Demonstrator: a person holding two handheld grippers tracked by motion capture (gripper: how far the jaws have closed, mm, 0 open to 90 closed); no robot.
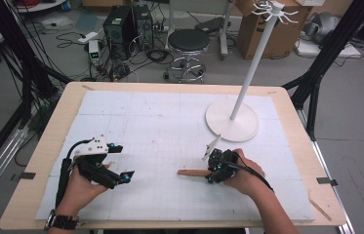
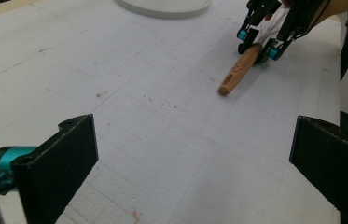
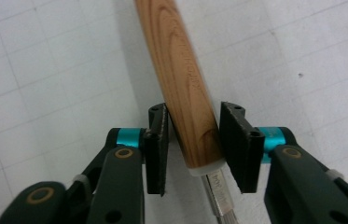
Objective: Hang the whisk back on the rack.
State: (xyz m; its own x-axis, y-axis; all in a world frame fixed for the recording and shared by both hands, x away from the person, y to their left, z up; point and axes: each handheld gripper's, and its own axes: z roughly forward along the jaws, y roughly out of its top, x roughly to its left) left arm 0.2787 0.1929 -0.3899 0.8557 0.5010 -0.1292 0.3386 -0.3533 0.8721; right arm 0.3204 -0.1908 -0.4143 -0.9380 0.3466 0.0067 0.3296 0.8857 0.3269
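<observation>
A tool with a brown wooden handle (image 1: pixel 192 172) lies flat on the white gridded mat (image 1: pixel 160 126), its free end pointing left. In the right gripper view the handle (image 3: pixel 181 79) runs up between the two black pads, with a white collar and a metal shaft at its lower end. My right gripper (image 1: pixel 209 170) is shut on the handle near that collar. My left gripper (image 1: pixel 122 163) hovers over the mat's left part, open wide and holding nothing. Its view looks toward the handle (image 2: pixel 238 71) and the right gripper (image 2: pixel 257 46).
A white stand with a round base (image 1: pixel 232 122) and a tall pole topped with hooks rises at the mat's far right. The wooden table edge (image 1: pixel 52 131) frames the mat. A stool, computers and cables are on the floor beyond.
</observation>
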